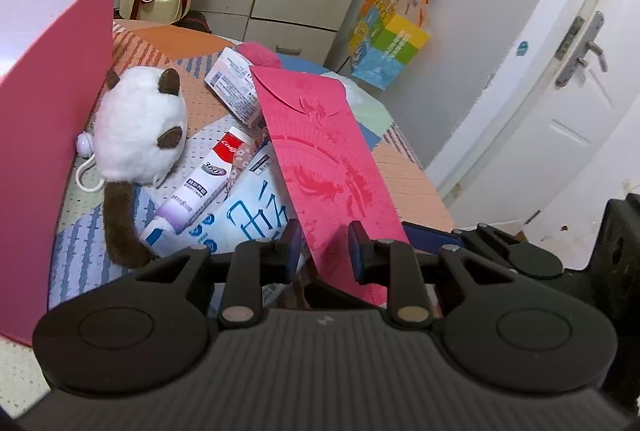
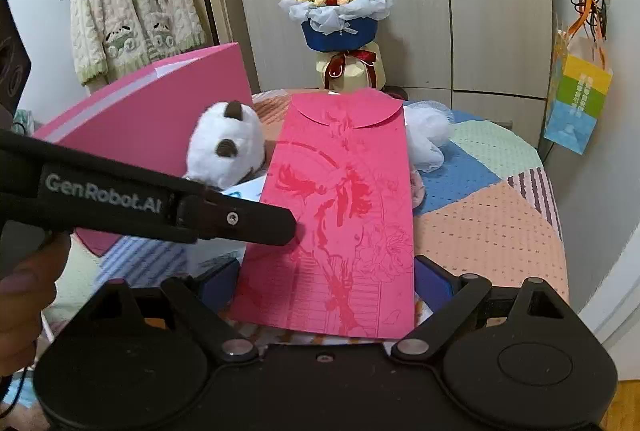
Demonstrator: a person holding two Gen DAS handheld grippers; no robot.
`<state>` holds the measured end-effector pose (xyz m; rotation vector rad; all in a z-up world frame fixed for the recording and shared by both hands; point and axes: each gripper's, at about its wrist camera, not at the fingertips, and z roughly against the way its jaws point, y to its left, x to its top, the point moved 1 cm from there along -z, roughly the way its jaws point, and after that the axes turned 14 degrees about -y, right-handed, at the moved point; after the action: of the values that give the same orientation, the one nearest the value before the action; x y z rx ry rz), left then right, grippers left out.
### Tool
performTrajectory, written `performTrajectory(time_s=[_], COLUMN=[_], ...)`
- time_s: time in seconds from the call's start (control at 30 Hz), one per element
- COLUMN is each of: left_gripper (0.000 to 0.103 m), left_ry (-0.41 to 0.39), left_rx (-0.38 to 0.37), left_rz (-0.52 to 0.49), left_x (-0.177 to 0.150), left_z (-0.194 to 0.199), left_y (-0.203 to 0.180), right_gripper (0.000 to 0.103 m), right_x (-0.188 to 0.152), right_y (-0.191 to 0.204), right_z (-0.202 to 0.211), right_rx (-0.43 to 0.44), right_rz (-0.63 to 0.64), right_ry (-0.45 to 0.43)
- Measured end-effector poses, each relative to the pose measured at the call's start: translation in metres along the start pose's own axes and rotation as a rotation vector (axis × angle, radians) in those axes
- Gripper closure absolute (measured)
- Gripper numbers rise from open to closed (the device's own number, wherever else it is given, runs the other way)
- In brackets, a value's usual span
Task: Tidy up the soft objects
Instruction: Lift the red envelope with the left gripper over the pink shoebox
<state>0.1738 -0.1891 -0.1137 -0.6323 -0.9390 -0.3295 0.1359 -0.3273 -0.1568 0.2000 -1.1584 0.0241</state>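
A red envelope stands tilted over the table, and my left gripper is shut on its lower part. In the right wrist view one left finger presses the envelope at its left edge. My right gripper is open, its blue pads wide apart beside the envelope's two long edges; I cannot tell whether they touch it. A white and brown plush toy lies against an open pink box. A toothpaste tube rests on a white and blue tissue pack.
A patchwork cloth covers the round table. A white mesh puff lies behind the envelope and a small white carton beside it. A bouquet stands at the back. A gift bag hangs by the door.
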Motion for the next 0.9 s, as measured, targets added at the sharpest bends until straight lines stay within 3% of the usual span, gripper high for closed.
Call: performTrajectory(time_s=[0.37,0.67,0.9], left_gripper=[0.074,0.074,0.074], left_ry=[-0.018,0.040,0.043], left_rx=[-0.025,-0.085,-0.054], left_rz=[-0.124,-0.081,-0.089], left_x=[-0.002,0.002,0.003], left_z=[0.063,0.115,0.153], left_y=[-0.013,0.001,0.003], right_gripper=[0.009,0.008,0.008], right_x=[0.012,0.022,0.027], right_y=[0.049,0.094,0.125], right_z=[0.044,0.062,0.081], right_rx=[-0.034,-0.057,-0.036], right_rz=[-0.008,0.041,0.056], right_ry=[0.001,0.110,0.128])
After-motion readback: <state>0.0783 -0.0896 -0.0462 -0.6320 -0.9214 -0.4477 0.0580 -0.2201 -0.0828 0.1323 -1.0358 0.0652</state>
